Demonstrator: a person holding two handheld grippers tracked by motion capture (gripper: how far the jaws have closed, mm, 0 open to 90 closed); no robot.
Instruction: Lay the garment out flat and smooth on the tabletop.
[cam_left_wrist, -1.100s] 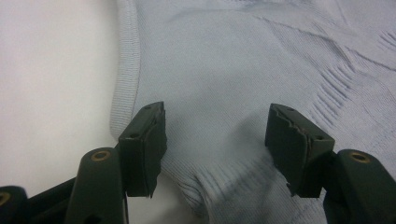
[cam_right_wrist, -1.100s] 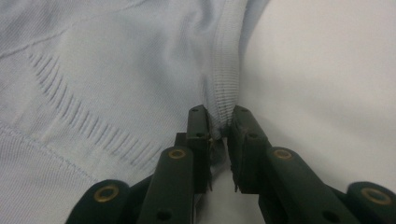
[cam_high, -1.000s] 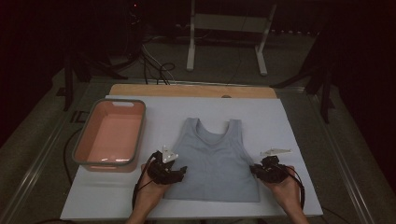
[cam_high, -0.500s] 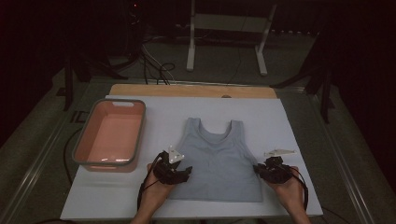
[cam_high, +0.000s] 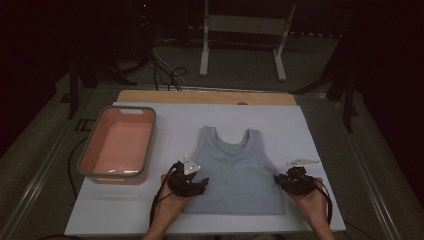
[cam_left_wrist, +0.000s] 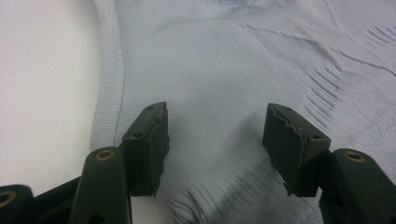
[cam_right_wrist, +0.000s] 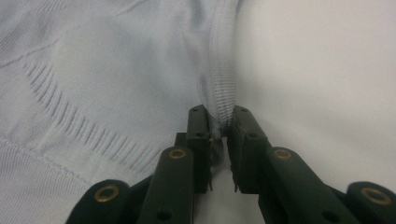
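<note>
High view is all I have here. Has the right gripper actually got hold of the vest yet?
Observer: Yes. The right gripper is shut on the ribbed side edge of the vest.
Operator: And the left gripper, has it pinched the other side?
Observer: No. The left gripper stands open, with the cloth lying flat between its fingers.
Operator: Is it over the edge at least?
Observer: Not quite. The ribbed edge runs just outside one finger, so both fingers sit over the body of the vest.
</note>
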